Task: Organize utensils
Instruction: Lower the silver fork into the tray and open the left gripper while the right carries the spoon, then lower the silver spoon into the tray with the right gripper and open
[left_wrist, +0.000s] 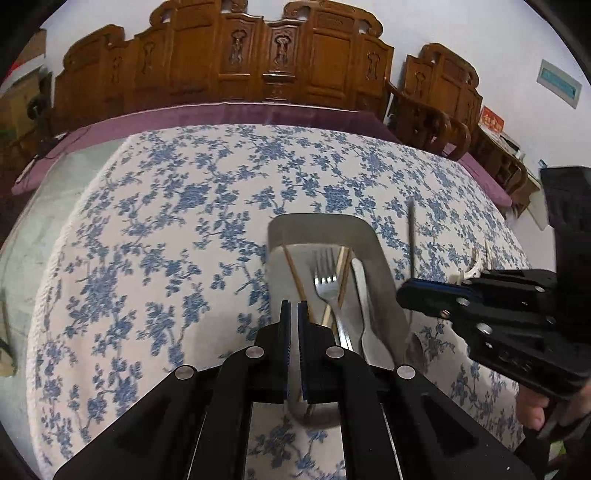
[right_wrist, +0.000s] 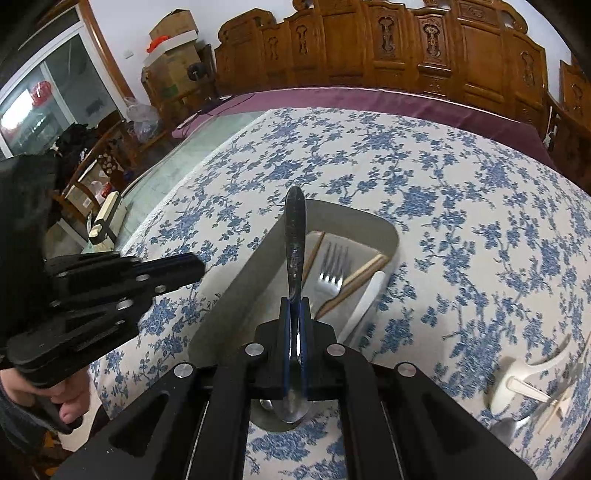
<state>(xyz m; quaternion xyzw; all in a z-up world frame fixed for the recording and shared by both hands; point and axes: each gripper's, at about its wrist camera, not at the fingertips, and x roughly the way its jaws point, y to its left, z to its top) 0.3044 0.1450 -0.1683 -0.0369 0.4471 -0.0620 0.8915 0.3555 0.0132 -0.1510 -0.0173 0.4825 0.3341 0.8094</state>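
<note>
The right gripper (right_wrist: 294, 306) pinches a metal spoon (right_wrist: 294, 236) at its neck; thin, stiff, slippery, light. The left gripper (left_wrist: 293, 308) is pressed together, empty, at 9 o'clock.

A fork (left_wrist: 327, 280), chopsticks (left_wrist: 295, 275) and a white spoon (right_wrist: 364, 302) are lying inside the tray (left_wrist: 384, 258), which is sitting on the tablecloth (left_wrist: 166, 229), with more utensils (right_wrist: 535, 384) lying right of the tray.

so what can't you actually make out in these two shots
- Bowl of the spoon: right wrist view, hidden between and behind the right gripper's fingers.
- Near end of the tray and the fork handle: left wrist view, covered by the shut left gripper.
- White spoons on the tablecloth: right wrist view, blurred at the picture's edge, count unclear.
</note>
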